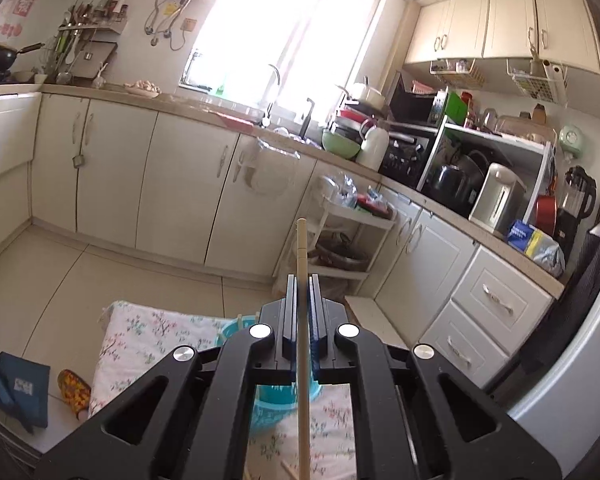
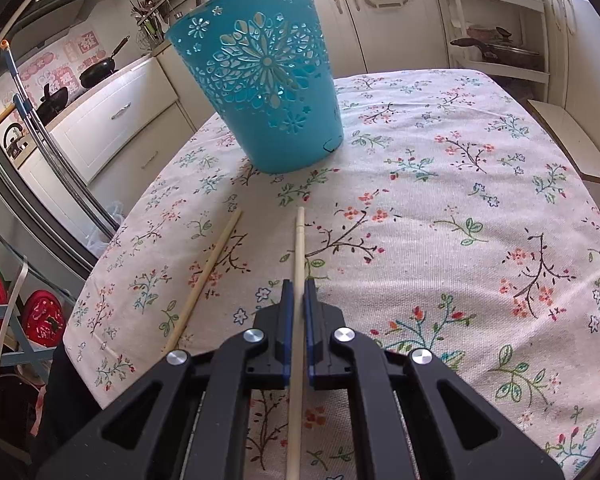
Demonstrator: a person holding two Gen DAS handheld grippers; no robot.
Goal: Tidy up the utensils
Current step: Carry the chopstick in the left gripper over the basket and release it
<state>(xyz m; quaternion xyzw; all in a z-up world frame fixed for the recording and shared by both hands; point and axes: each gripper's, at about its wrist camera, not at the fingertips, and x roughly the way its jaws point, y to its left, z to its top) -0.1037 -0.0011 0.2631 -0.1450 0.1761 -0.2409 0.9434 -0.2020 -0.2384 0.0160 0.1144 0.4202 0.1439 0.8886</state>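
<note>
My left gripper [image 1: 302,280] is shut on a pale wooden chopstick [image 1: 301,252] that sticks out past its fingertips, high above the table. Below it, mostly hidden by the gripper body, stands the turquoise cut-out basket [image 1: 269,404] with stick ends showing at its rim. My right gripper [image 2: 299,285] is shut on a second chopstick [image 2: 299,240], held low over the floral tablecloth [image 2: 440,216] and pointing toward the turquoise basket [image 2: 260,76]. A third chopstick [image 2: 206,276] lies loose on the cloth, left of the right gripper.
Kitchen cabinets and a crowded counter [image 1: 440,200] run behind the table, with a white shelf cart [image 1: 352,232] near its far edge. A fridge [image 1: 572,360] stands at the right. A wooden stool [image 2: 572,140] sits beside the table's right side.
</note>
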